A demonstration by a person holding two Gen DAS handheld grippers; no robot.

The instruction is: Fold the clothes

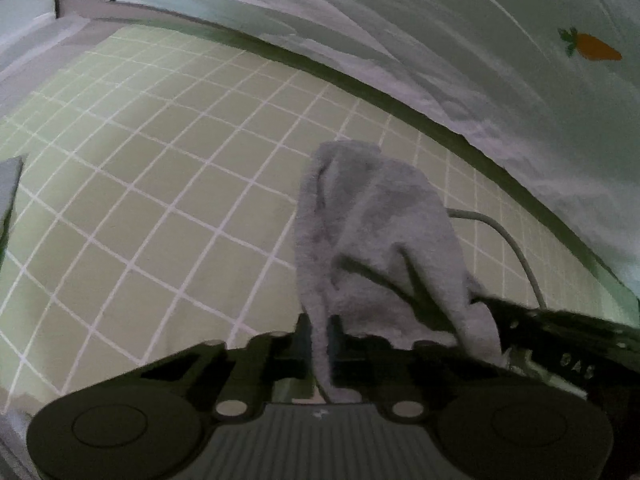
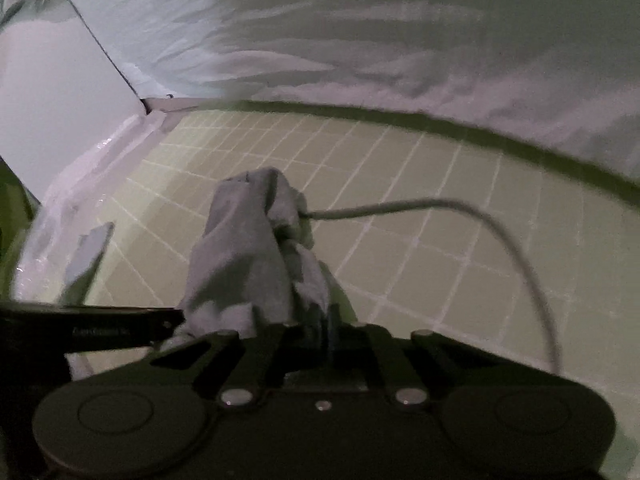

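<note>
A grey garment (image 1: 372,236) hangs bunched above the green gridded mat (image 1: 140,208). My left gripper (image 1: 320,344) is shut on a narrow strip of its fabric, which runs down between the fingers. In the right wrist view the same grey garment (image 2: 248,256) stands up in a crumpled heap, and my right gripper (image 2: 320,328) is shut on a fold of it. The right gripper's dark body (image 1: 560,336) shows at the right edge of the left wrist view, close beside the cloth. The left gripper's body (image 2: 92,332) reaches in from the left of the right wrist view.
A grey cable (image 2: 480,216) arcs over the mat (image 2: 440,208) from the cloth to the right. A pale wrinkled sheet with a carrot print (image 1: 596,46) hangs behind the mat. A white wall panel (image 2: 60,112) and another folded grey piece (image 2: 88,256) lie at the left.
</note>
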